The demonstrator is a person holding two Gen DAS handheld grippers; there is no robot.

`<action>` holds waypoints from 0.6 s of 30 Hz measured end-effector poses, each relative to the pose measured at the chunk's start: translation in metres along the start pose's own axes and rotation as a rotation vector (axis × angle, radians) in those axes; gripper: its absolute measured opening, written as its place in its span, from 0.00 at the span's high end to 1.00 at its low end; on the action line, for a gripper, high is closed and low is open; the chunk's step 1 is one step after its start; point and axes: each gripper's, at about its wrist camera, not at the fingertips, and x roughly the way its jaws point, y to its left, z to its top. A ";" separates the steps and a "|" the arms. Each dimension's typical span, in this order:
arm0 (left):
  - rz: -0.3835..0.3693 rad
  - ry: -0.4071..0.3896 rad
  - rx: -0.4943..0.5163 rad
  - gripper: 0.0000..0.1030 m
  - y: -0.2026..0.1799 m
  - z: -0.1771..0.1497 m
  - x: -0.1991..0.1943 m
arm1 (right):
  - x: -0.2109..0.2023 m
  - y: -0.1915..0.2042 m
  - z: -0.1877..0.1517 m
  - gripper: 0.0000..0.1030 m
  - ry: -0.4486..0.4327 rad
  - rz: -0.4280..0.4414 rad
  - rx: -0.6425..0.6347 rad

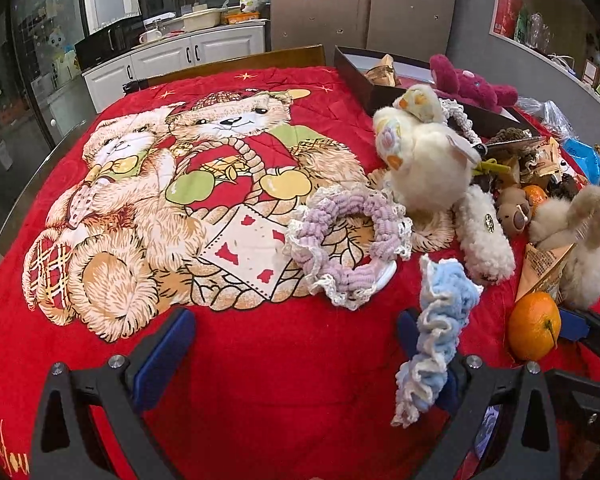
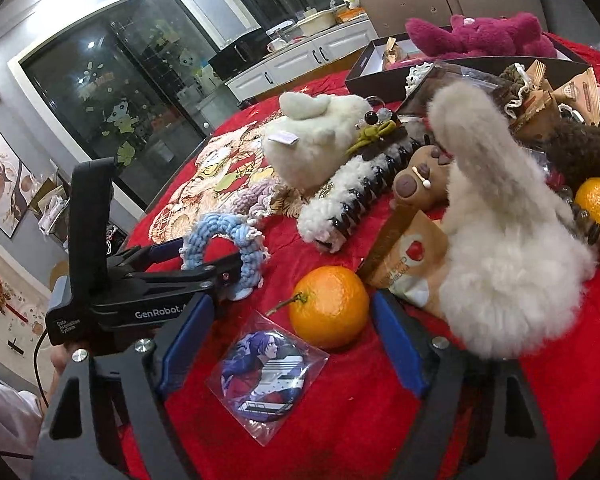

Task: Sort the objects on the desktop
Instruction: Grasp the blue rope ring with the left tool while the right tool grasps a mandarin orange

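An orange [image 2: 330, 306] with a short stem sits on the red bear-print blanket [image 1: 260, 380]. My right gripper [image 2: 292, 300] stands open around it, one blue pad on each side; the right pad is very near the peel, the left pad stands well apart from it. In the left wrist view the same orange [image 1: 534, 326] lies at the right, with a right-gripper finger [image 1: 572, 322] beside it. My left gripper [image 1: 296, 320] is open wide, and a blue knitted scrunchie [image 1: 436, 340] hangs looped over its right finger. The right wrist view shows that scrunchie [image 2: 220, 240] around the left gripper [image 2: 208, 256].
A round anime badge [image 2: 266, 380] lies just before the orange. A beige plush [image 2: 500, 240] and snack packet [image 2: 412, 264] crowd its right. A lilac scrunchie [image 1: 348, 240], cream plush [image 1: 424, 160], fluffy hair claw [image 1: 484, 236], second orange [image 2: 598, 200] and dark box [image 1: 364, 76] lie beyond.
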 end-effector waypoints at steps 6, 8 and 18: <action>0.000 0.000 0.000 0.00 0.000 0.000 0.000 | 0.001 0.000 0.000 0.22 -0.003 0.009 0.011; 0.000 -0.001 0.001 0.00 0.000 0.000 0.000 | 0.000 -0.003 0.000 0.28 -0.007 0.006 0.026; -0.002 -0.041 0.003 0.29 -0.001 -0.002 -0.009 | 0.001 -0.019 0.000 0.62 -0.009 0.010 0.096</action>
